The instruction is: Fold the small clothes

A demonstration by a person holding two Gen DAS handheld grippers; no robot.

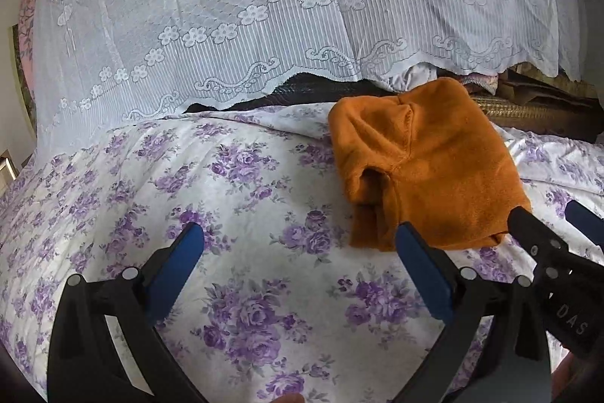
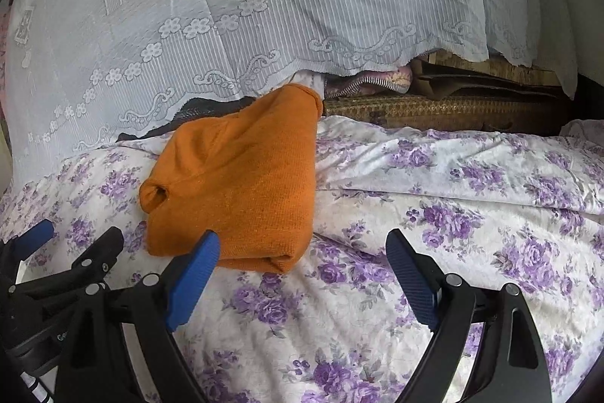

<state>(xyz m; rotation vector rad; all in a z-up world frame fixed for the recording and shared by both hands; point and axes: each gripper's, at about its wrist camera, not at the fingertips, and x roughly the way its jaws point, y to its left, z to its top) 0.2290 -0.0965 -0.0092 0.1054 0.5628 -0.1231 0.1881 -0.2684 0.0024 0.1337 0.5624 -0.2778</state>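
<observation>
White lace curtain [image 1: 264,25] hangs behind a bed [image 1: 264,289] covered in a purple-rose sheet. Toward the bed's far edge lies an orange garment [image 2: 241,184], folded into a thick bundle with a sleeve opening showing. Both tools hover over the sheet at its near edge: the left gripper [image 1: 298,244] and right gripper [image 2: 302,252] have their blue-padded jaws spread wide, holding nothing.

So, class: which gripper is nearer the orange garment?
Too close to call. The left gripper sits open to the orange garment's left; the right gripper, also open, sits to its right. Neither grips it.
</observation>
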